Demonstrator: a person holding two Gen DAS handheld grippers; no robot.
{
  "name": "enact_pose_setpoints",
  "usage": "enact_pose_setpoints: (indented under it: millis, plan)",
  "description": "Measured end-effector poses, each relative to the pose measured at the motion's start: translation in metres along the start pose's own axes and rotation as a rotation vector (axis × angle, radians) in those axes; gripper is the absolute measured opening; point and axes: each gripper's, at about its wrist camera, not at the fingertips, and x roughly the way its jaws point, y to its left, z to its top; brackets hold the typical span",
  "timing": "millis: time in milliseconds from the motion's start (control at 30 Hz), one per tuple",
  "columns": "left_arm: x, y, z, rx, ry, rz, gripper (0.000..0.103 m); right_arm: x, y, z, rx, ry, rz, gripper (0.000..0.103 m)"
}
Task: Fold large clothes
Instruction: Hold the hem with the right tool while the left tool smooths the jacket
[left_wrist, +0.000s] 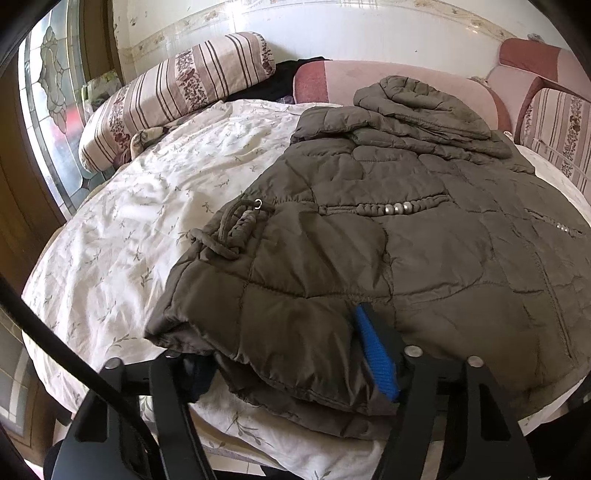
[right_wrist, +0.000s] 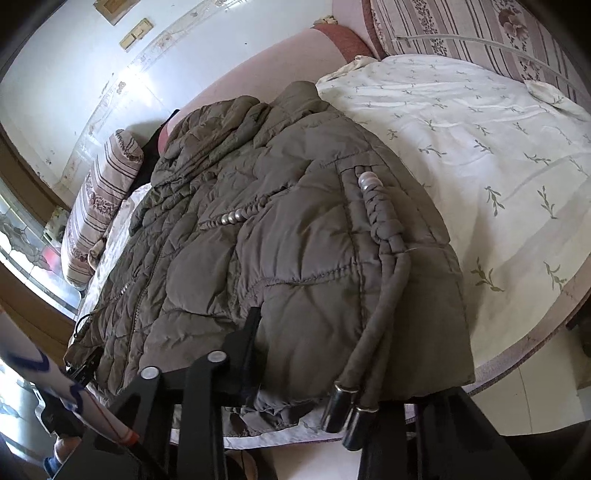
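Hem of jacket (left_wrist: 369, 240) pinched in left gripper (left_wrist: 291, 373) and right gripper (right_wrist: 328, 373), rest spread on bed (left_wrist: 122, 229); puffy, soft, light, rather slippery, so best gripped deep at hem corners, not by cords (right_wrist: 380, 306).

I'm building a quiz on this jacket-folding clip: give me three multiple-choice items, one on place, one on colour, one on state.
1. Where does the quilted jacket lie?
A. on a floral bedsheet
B. on a chair
C. on the floor

2. What colour is the pad on the left gripper finger?
A. red
B. blue
C. yellow

3. How does the jacket's hem sit at the left gripper?
A. between its fingers
B. far from them
C. hanging from a hook

Answers: 1 A, the sheet spreads under it; 2 B, a blue ribbed pad shows; 3 A, fabric fills the gap.
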Motion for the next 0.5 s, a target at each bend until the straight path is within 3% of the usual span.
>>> enact_pose_setpoints:
  millis: [67, 167, 500]
  plan:
    - [-0.0024, -0.0014, 0.0006, 0.009, -0.012, 0.003, 0.053, -0.0033, 0.0046, 0.0001, -0.027, -0.017, -0.007, 0.029]
    - [-0.0050, -0.0020, 0.0010, 0.017, -0.023, 0.002, 0.048, -0.0053, 0.0079, -0.0003, -0.046, -0.030, -0.014, 0.028]
    - [-0.0078, -0.0045, 0.0010, 0.036, -0.040, 0.001, 0.039, -0.0054, 0.0086, -0.0002, -0.056, -0.033, -0.022, 0.027]
